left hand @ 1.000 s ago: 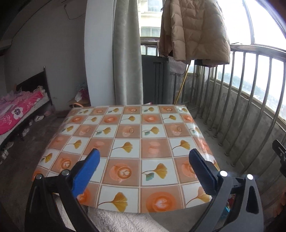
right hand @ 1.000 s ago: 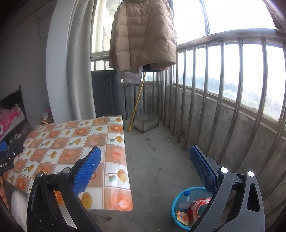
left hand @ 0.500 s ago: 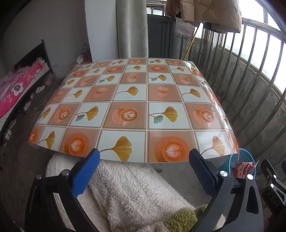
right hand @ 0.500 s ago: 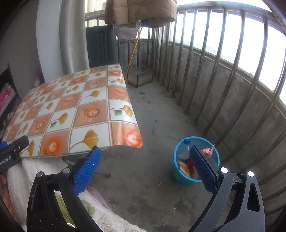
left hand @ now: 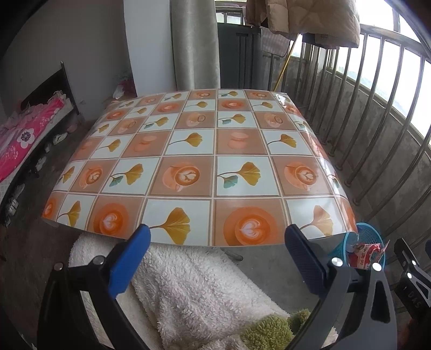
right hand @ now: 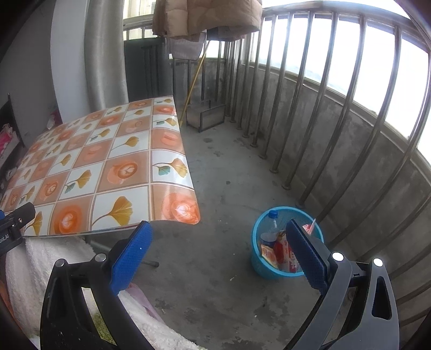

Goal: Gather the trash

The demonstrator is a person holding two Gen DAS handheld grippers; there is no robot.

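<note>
- Left gripper (left hand: 216,258) and right gripper (right hand: 218,249), jaws spread wide, empty.
- Trash gathered in blue bin (right hand: 258,265) on floor, just beside table (left hand: 188,150) corner, likely for easy drop-off.
- Tabletop bare of litter.

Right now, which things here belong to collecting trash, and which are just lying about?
Belongs to the job:
blue bin on the floor
plastic bottle inside it
snack wrappers inside it

Just lying about:
table with patterned cover
hanging tan jacket
white fluffy blanket
broom handle
</note>
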